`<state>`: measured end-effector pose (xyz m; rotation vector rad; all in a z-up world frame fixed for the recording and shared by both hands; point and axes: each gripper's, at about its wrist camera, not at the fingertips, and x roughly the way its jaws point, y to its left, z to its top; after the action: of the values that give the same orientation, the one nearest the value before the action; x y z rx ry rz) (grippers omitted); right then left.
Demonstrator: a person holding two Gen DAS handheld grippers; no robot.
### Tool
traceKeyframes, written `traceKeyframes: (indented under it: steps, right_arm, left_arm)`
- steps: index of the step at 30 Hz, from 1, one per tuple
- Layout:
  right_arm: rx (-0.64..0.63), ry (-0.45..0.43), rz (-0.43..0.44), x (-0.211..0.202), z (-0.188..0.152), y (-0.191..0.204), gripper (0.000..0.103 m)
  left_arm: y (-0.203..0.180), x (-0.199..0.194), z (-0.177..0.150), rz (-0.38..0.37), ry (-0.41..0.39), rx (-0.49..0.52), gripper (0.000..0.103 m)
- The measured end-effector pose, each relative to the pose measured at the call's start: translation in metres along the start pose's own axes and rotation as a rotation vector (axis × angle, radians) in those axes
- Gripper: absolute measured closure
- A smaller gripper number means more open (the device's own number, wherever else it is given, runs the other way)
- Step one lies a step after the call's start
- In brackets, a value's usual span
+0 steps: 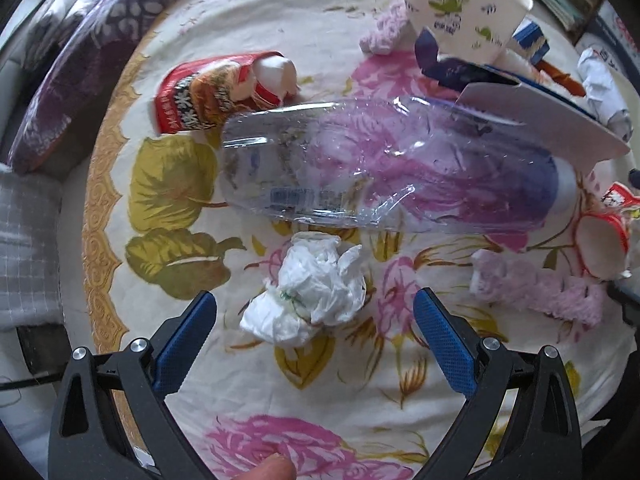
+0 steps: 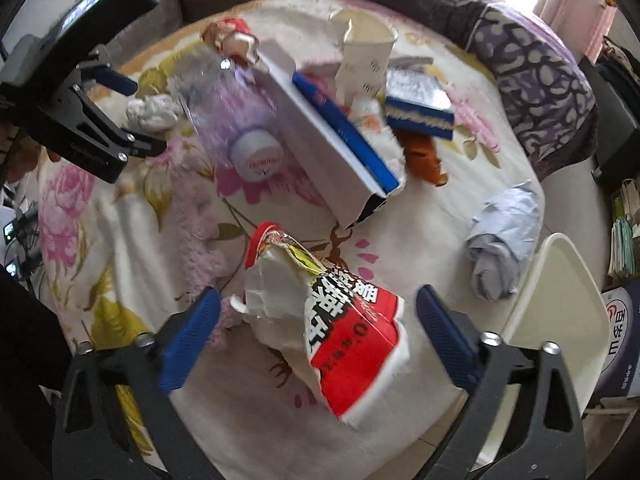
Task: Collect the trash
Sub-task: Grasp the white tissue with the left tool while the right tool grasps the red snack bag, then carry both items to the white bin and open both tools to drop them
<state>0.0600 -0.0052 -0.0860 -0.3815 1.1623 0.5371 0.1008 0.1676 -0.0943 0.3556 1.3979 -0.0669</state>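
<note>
Currently at the pre-grasp step, both sides. Left gripper (image 1: 316,320) is spread wide and empty, lower centre of the left wrist view, with the crumpled white tissue (image 1: 310,292) lying between its blue pads (image 1: 188,344), slightly ahead of them, touching neither. Tissue sits on the floral tablecloth (image 1: 360,392), just below the crushed clear plastic bottle (image 1: 380,168). Next move, I'd say: ease forward and down a bit, then close. The wad is soft, so it should compress and hold easily.

Right gripper (image 2: 318,324) is likewise wide open, nothing held. Torn red-and-white snack bag (image 2: 340,320) lies between its fingers, lower centre of the right wrist view, near the worktop edge; contact with the left pad unclear. The bag looks light and floppy, and could slip toward the edge if nudged. More litter upper frame: paper cup (image 2: 366,60), blue-and-white carton (image 2: 332,136), crumpled grey paper (image 2: 502,240).
</note>
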Motion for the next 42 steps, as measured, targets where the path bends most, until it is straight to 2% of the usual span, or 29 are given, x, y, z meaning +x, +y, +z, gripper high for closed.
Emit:
traceKeyframes:
  steps: [1,3,4,5,6,8,9,10,12,13,21,24,28,34,38,42]
  right_arm:
    - [0.009,0.003,0.009,0.002,-0.001,-0.001,0.026]
    - [0.02,-0.006,0.038,0.004,0.0,-0.003,0.041]
    - [0.02,-0.018,0.045,0.002,0.0,-0.002,0.044]
    - [0.021,-0.03,0.055,0.0,0.0,-0.002,0.056]
    - [0.025,-0.031,0.059,-0.001,0.0,-0.002,0.062]
    - [0.033,-0.036,0.067,-0.001,-0.002,-0.003,0.065]
    - [0.039,-0.034,0.072,-0.001,-0.003,-0.003,0.067]
    - [0.045,-0.033,0.078,-0.001,-0.004,-0.003,0.067]
    - [0.059,-0.035,0.093,-0.003,-0.006,-0.003,0.069]
    - [0.065,-0.037,0.1,-0.004,-0.006,-0.004,0.069]
    - [0.088,-0.109,0.122,-0.031,-0.015,0.001,0.072]
    - [0.11,-0.153,0.123,-0.046,-0.016,-0.001,0.072]
    - [0.147,-0.226,0.11,-0.066,-0.017,-0.006,0.072]
    - [0.23,-0.333,0.036,-0.093,-0.022,-0.019,0.072]
    - [0.285,-0.384,-0.051,-0.103,-0.029,-0.033,0.071]
    - [0.355,-0.411,-0.116,-0.107,-0.035,-0.05,0.071]
  left_arm:
    - [-0.001,0.001,0.0,-0.008,-0.001,0.003,0.007]
    - [0.002,0.003,0.002,-0.03,0.001,0.005,0.007]
    - [0.002,0.004,0.002,-0.041,0.005,0.001,0.007]
    - [0.005,0.007,0.004,-0.047,0.013,-0.013,0.009]
    - [0.008,0.01,0.003,-0.055,0.024,-0.027,0.014]
    - [0.014,0.011,0.002,-0.104,0.028,-0.052,0.022]
    - [0.016,0.01,0.001,-0.122,0.025,-0.059,0.032]
    - [0.017,0.007,0.0,-0.141,0.021,-0.068,0.037]
    - [0.025,0.009,-0.002,-0.145,0.02,-0.072,0.053]
    - [0.025,0.007,-0.005,-0.143,0.02,-0.077,0.057]
    - [0.025,-0.017,-0.037,-0.105,-0.001,-0.123,0.061]
    - [0.023,-0.042,-0.05,-0.099,-0.038,-0.16,0.061]
    - [0.019,-0.086,-0.059,-0.102,-0.136,-0.227,0.061]
    - [0.0,-0.128,-0.04,-0.118,-0.277,-0.326,0.06]
    - [0.001,-0.115,-0.012,-0.09,-0.334,-0.427,0.06]
    - [-0.017,-0.12,-0.008,-0.064,-0.395,-0.503,0.06]
